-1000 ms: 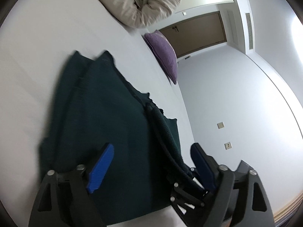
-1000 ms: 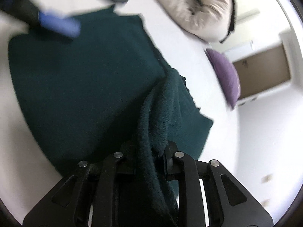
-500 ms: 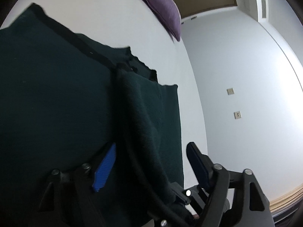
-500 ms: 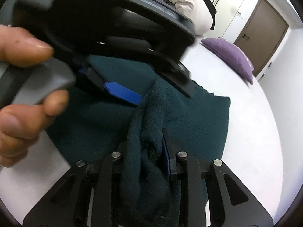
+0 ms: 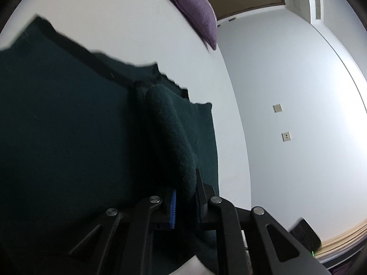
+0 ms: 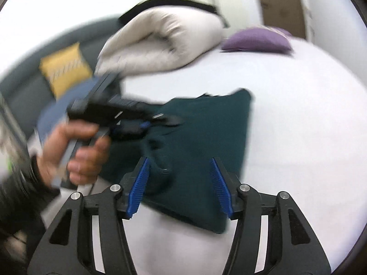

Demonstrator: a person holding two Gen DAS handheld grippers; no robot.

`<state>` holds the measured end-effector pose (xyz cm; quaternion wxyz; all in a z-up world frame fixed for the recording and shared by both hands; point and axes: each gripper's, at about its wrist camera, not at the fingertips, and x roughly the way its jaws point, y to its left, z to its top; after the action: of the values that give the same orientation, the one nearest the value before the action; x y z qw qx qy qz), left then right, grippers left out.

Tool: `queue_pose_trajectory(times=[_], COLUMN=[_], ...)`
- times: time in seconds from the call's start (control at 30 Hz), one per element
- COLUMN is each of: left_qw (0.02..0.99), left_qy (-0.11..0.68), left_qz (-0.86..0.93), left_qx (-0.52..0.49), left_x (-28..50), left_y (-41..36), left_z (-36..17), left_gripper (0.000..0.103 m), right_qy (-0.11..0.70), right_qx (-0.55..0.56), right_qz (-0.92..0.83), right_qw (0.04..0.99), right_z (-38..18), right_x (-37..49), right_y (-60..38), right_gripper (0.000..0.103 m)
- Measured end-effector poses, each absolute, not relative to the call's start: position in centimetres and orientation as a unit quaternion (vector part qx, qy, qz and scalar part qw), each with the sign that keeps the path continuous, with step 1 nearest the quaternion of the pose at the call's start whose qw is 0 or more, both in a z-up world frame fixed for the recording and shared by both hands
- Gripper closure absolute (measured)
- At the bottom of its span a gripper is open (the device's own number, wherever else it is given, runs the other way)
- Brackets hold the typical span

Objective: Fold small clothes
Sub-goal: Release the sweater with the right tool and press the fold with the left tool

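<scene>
A dark green knitted garment lies on the white bed. My left gripper is shut on a raised fold of the garment, which bulges up between its blue pads. In the right wrist view the garment lies spread ahead. My right gripper is open and empty, just above the garment's near edge. The left gripper, held by a hand, pinches the cloth at the garment's left side there.
A purple cushion lies at the bed's far edge near a brown door. A rolled beige duvet and a yellow cushion lie beyond the garment. A white wall runs along the right.
My left gripper closed on the raised fold. My right gripper let go of that fold, opened and pulled back from the garment.
</scene>
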<state>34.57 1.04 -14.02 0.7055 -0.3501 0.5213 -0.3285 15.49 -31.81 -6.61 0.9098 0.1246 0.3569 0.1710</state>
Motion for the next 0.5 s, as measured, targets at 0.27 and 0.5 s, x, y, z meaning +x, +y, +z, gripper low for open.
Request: queue_pose_trajectory(times=[0.27, 0.5], left_qw=[0.732, 0.750], left_qy=[0.501, 0.486], left_qz=[-0.297, -0.262], left_qx=[-0.353, -0.363], left_x=[34.4, 33.8], left_y=[7.7, 15.0], left_z=[-13.1, -12.6], left_gripper=[0.090, 0.090], right_qy=[0.401, 0.407], right_qx=[0.141, 0.051], right_qz=[0.173, 0.196], right_qw=[0.889, 0.891], right_z=[-10.8, -12.9], right_x=[20.2, 23.8], right_y=[-31.5, -25.7], right_gripper=[0.048, 0.048])
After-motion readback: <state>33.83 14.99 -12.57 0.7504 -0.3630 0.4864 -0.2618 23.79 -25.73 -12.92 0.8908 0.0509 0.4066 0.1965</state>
